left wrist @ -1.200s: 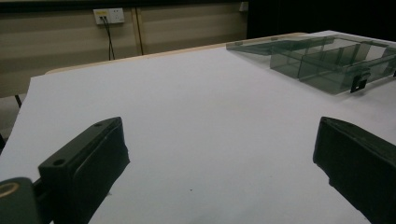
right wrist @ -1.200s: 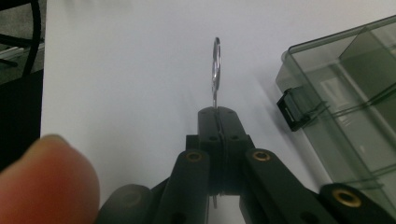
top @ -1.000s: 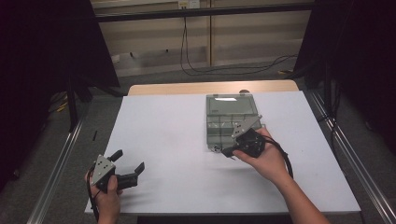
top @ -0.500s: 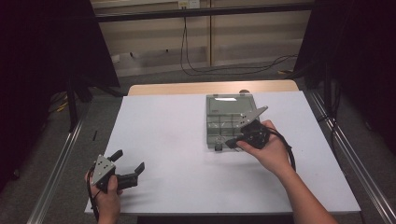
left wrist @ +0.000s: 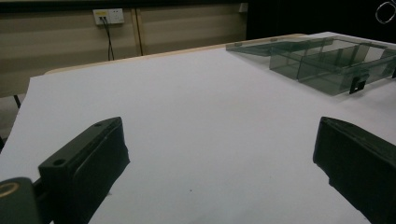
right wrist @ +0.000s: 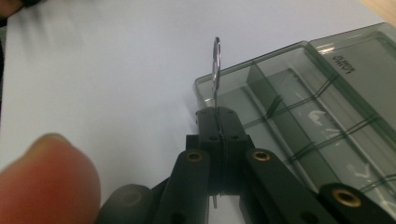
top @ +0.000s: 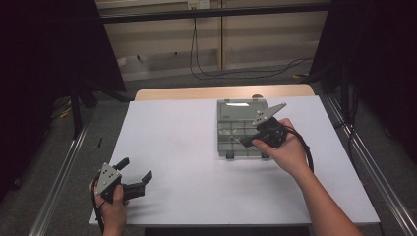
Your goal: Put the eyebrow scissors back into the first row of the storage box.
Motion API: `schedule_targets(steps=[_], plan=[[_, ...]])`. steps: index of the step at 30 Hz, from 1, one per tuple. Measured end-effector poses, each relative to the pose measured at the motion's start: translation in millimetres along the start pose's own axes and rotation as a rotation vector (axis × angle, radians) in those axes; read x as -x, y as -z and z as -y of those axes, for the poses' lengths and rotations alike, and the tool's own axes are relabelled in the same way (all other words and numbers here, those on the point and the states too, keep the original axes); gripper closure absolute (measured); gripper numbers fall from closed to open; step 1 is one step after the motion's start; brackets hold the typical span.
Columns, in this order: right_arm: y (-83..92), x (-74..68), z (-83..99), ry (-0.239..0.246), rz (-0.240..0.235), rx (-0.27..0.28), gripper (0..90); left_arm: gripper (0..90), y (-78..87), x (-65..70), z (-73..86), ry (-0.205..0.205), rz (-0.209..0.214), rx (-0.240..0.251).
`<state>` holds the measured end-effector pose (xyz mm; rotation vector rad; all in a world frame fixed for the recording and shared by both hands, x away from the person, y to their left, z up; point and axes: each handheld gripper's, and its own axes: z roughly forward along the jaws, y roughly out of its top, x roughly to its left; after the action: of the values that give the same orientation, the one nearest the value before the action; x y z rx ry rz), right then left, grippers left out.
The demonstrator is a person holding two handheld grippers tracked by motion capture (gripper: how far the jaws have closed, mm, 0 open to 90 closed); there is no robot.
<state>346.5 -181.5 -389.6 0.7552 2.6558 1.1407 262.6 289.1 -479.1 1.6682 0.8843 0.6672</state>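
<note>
Item: thin silver wire ring (right wrist: pixel 216 65) — a small metal loop, seen edge-on in the right gripper view, pinched upright between the pressed-together jaws of the right gripper (right wrist: pixel 217 112). In the high view the right gripper (top: pixel 246 142) hangs over the near part of the box.

Item: smoky-grey clear plastic compartment box (top: pixel 239 129), shallow, divided into small cells, lid laid open toward the far edge; it rests on the white table (top: pixel 182 147), right of centre. From the left gripper view the box (left wrist: pixel 322 60) lies well apart.

Item: left gripper (top: pixel 134 176), near the table's front left corner, jaws spread wide with nothing between them, resting low over bare table.

Handling note: the work in hand appears to be sorting the ring into a cell. Best done by carrying the ring squarely above one cell, lowering until it sits inside the dividers, then parting the jaws slowly — a light loop may cling to a pad or bounce into a neighbouring cell.
</note>
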Motion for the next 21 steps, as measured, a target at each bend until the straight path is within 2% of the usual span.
schedule_targets(steps=[3,8,21], plan=[[0.0,3.9,-2.5,0.001,-0.003,0.0,90.0,2.6,0.0,0.0,0.0,0.0,0.001,0.0],[-1.6,12.8,-6.3,0.012,0.019,-0.009,90.0,2.6,0.1,-0.2,0.0,0.001,0.0,0.0],[-10.7,35.1,-8.8,0.003,0.041,-0.027,90.0,2.6,0.2,-0.8,-0.1,0.004,0.003,0.002]])
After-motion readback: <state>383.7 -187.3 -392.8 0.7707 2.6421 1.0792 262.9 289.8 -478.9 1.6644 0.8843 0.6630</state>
